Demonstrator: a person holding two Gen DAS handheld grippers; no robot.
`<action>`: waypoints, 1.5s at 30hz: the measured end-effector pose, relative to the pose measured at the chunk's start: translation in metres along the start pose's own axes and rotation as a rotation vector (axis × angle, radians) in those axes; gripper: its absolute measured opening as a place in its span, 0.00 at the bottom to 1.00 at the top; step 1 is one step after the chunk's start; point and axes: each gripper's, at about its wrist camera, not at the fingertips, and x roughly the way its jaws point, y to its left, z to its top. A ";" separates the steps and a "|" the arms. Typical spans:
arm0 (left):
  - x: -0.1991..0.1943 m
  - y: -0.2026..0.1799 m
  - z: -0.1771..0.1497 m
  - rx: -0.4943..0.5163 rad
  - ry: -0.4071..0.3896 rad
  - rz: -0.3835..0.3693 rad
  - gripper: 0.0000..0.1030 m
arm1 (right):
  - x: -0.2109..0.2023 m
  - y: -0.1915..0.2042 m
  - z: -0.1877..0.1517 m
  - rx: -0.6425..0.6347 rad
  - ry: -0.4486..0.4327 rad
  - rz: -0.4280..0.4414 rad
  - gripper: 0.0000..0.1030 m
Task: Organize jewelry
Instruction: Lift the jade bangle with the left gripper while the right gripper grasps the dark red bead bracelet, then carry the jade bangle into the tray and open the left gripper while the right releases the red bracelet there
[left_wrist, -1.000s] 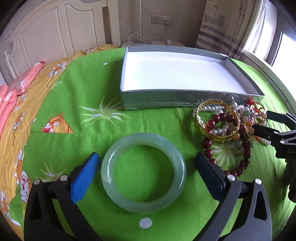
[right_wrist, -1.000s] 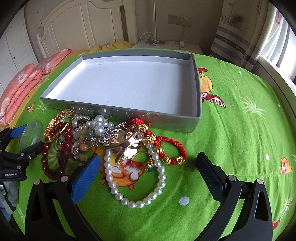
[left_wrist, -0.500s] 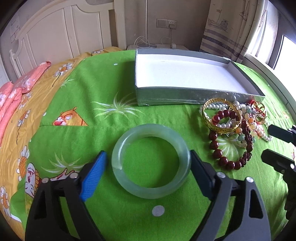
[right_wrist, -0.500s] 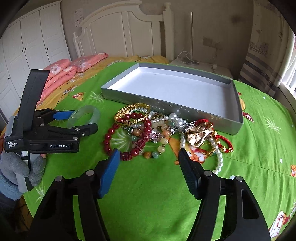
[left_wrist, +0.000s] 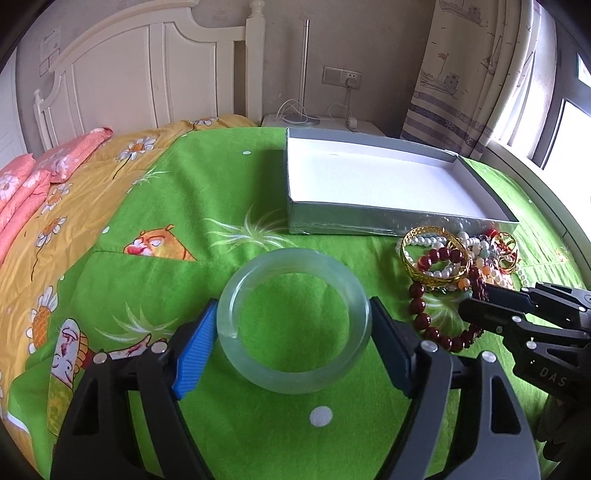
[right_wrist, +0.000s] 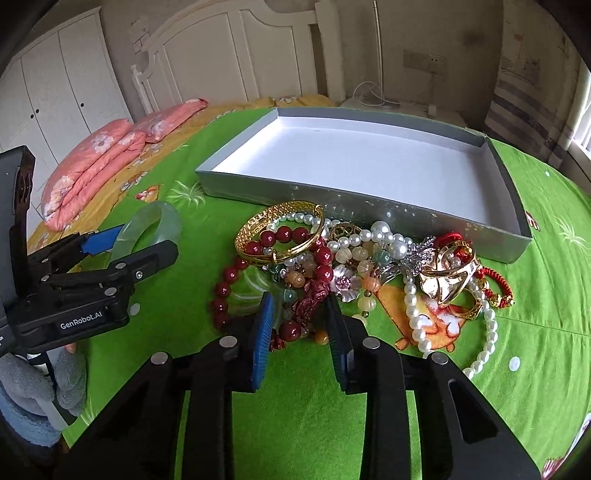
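Note:
My left gripper (left_wrist: 293, 332) is shut on a pale green jade bangle (left_wrist: 258, 374), its pads touching both sides; the bangle looks lifted off the green cloth. It also shows in the right wrist view (right_wrist: 155, 227). My right gripper (right_wrist: 299, 325) is closed around the near end of a dark red bead bracelet (right_wrist: 291, 328) in a heap of jewelry (right_wrist: 369, 254): a gold bangle (right_wrist: 258, 225), pearl strands, a red cord. An empty silver box (right_wrist: 369, 206) with a white inside stands behind the heap.
The green cartoon cloth (left_wrist: 184, 206) lies on a bed with an orange flowered quilt (left_wrist: 74, 192) and pink pillows (right_wrist: 107, 158) at left. A white headboard, a bedside table and a curtain stand behind.
My left gripper closed on the jade bangle and raised it. My right gripper moved in to the heap and narrowed around the red beads.

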 end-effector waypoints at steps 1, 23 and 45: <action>-0.001 0.001 0.000 -0.003 -0.004 -0.003 0.76 | 0.000 0.000 -0.001 0.003 -0.004 -0.005 0.24; -0.021 -0.003 -0.002 0.017 -0.083 -0.052 0.76 | -0.093 0.001 0.000 -0.082 -0.268 -0.076 0.14; 0.017 -0.070 0.104 0.142 -0.024 -0.091 0.76 | -0.084 -0.097 0.088 -0.037 -0.230 -0.061 0.14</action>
